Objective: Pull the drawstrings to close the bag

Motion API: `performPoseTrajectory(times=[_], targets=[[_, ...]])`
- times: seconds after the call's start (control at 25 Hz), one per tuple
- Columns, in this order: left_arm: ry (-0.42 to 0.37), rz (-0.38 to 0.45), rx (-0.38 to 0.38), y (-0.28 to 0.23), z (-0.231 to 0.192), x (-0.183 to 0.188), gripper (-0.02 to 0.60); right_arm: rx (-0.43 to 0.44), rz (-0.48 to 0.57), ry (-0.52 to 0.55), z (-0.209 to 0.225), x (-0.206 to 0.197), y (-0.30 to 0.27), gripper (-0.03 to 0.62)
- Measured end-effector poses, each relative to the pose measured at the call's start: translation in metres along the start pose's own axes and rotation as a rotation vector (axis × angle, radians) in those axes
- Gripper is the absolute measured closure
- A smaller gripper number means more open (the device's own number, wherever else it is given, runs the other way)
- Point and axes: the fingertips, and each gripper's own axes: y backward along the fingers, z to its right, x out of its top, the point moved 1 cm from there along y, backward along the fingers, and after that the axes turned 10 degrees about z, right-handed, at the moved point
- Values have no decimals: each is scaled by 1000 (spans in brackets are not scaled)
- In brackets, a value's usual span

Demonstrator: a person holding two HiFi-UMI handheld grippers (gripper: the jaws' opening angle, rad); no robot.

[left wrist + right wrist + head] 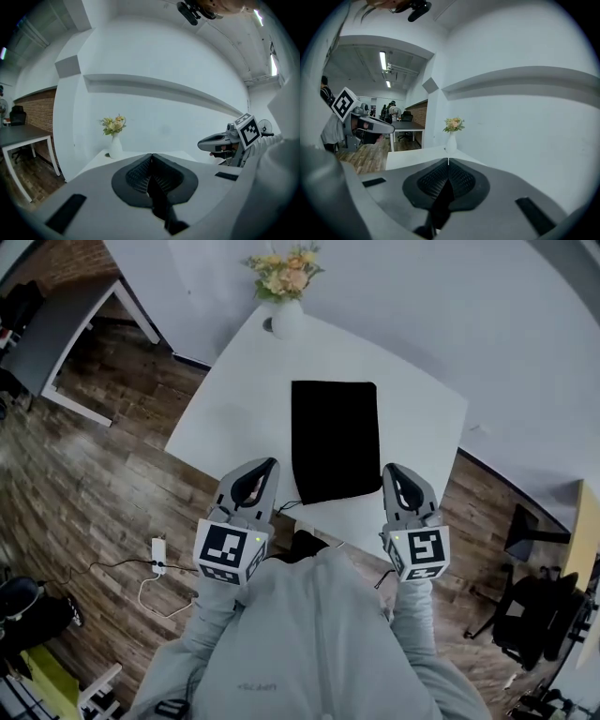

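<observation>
While the black bag (pixel 334 439) lies flat in the middle of the white table (pixel 234 418), long side running from near to far, both claws hang just off its near end without touching it. The left claw (pixel 272 464) sits over the table's near left edge, its tip beside the bag's near left corner. Its own view shows the two ribbed pads (pixel 140 176) pressed together with nothing between them. The right claw (pixel 389 469) is level with it on the other side, just beside the bag's near right corner, and its pads (pixel 461 179) are likewise closed on nothing. Both point away from the person, toward the far wall. A thin cord (pixel 287 507) trails from the bag's near left corner toward the left claw. A marker cube rides on each claw, the left one (pixel 230 554) and the right one (pixel 422 554) both just ahead of the person's grey sleeves (pixel 309 634).

At the table's far corner stands a white vase (pixel 286 320) of pale flowers (pixel 284 273), well apart from the bag. Wooden floor (pixel 112 474) surrounds the table, with a small white plug block (pixel 157 550) and its cable lying on it to the left.
</observation>
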Motion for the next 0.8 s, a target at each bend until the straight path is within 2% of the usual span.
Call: performPoseTrajectory(times=[0.28, 0.56, 0.8], targets=[[-8, -6, -38, -37, 1, 4, 555, -56, -9, -1, 38, 0, -5, 571], [-14, -19, -100, -49, 1, 7, 555, -137, -32, -17, 52, -6, 2, 571], [-18, -59, -131, -56, -1, -3, 555, -154, -68, -9, 58, -16, 1, 571]])
